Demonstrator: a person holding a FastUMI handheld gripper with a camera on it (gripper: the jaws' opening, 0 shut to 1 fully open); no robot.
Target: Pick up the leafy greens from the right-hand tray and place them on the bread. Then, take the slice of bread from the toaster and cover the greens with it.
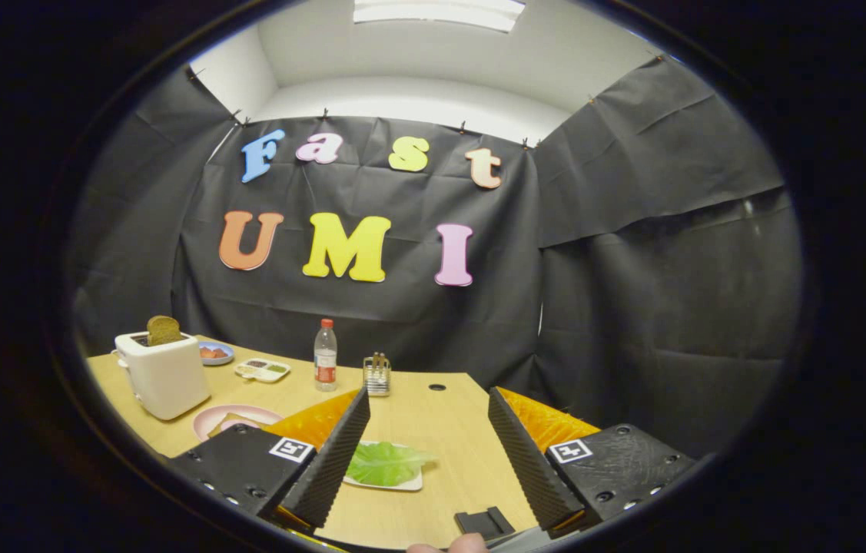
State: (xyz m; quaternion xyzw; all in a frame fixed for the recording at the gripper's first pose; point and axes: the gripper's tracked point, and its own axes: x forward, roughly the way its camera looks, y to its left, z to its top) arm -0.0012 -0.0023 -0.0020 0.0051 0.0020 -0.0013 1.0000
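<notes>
The leafy greens are lying flat on a small white tray, sitting on the counter just ahead of the hand-held gripper, between its two fingers and nearer the left one, whose ribbed pad is overlapping the tray's left end. The hand-held gripper is standing wide apart, with nothing between its fingers, and it is hovering above the wood, touching neither leaf nor tray.

Off to the left of the left finger, a pink plate is resting on the counter with a slice of bread on it, partly hidden behind the gripper's black body. Beyond that plate, a white toaster is standing upright, and a brown toast slice is poking up out of its slot. Just behind the toaster, a blue dish is holding something reddish, and near it a small divided tray is lying flat.

Farther ahead, roughly in line with the left finger, a clear water bottle with a red cap is standing upright, and just to its right a small wire holder is sitting near the counter's far edge. A dark round hole is showing in the counter beyond the fingers. Close in, a small black block is lying between the fingers, and a fingertip is peeking in below it.
</notes>
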